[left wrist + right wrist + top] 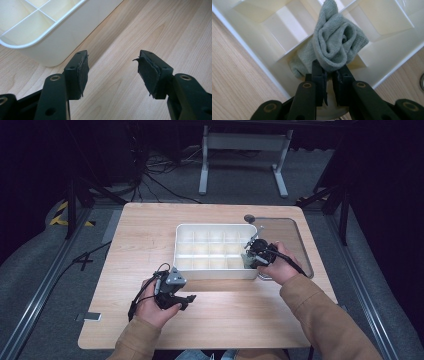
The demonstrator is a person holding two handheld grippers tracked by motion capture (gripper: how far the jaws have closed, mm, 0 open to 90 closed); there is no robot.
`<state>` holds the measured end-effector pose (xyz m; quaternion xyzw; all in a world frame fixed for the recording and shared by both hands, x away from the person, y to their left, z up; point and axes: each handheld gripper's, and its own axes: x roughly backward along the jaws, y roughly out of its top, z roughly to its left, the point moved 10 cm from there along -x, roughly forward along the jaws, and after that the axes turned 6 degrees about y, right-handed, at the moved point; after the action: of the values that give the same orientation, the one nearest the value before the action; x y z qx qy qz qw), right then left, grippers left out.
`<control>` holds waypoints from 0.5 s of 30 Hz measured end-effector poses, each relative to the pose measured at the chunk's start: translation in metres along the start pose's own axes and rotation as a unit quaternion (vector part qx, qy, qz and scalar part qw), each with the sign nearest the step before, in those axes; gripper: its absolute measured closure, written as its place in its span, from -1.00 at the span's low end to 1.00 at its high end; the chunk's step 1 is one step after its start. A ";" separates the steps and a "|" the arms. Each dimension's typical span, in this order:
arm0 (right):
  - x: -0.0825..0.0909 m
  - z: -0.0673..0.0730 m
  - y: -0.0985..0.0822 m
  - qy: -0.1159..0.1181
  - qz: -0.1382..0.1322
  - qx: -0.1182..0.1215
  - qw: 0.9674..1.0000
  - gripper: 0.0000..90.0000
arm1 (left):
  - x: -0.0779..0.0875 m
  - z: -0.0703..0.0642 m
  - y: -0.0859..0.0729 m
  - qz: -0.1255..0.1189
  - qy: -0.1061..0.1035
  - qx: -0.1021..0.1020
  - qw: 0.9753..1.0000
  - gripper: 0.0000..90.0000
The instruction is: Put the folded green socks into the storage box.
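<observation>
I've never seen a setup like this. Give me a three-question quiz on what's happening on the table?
1. True or false: the left gripper holds something.
2. What does the right gripper clamp? A) grey-green sock B) spoon C) cable
3. Over which thing is the sock held?

Key:
1. False; its jaws stand open over bare table.
2. A.
3. The white divided tray, at its near right corner.

- Setting: a lab or recording studio, not a home.
- Black curtains (380, 175) on all sides.
- Grey carpet floor (35, 265) with metal rails (42, 292) and hazard tape (60, 215).
- Loose cables (155, 175) beside a grey stand (242, 150).
- One wooden table (150, 227).
</observation>
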<state>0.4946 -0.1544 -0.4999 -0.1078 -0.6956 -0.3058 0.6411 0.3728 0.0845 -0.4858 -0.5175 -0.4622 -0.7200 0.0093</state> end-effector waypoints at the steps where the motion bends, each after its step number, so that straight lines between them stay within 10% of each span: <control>1: 0.000 0.000 0.000 0.000 0.000 0.000 1.000 0.77 | 0.000 0.000 0.000 0.000 0.000 0.000 1.000 -0.06; 15: 0.029 0.003 0.021 0.024 -0.051 -0.028 0.998 0.00 | -0.002 0.000 -0.002 0.005 -0.001 -0.002 1.000 -0.09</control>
<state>0.4989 -0.1436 -0.4659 -0.0828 -0.6755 -0.3601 0.6381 0.3725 0.0843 -0.4885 -0.5201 -0.4583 -0.7206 0.0113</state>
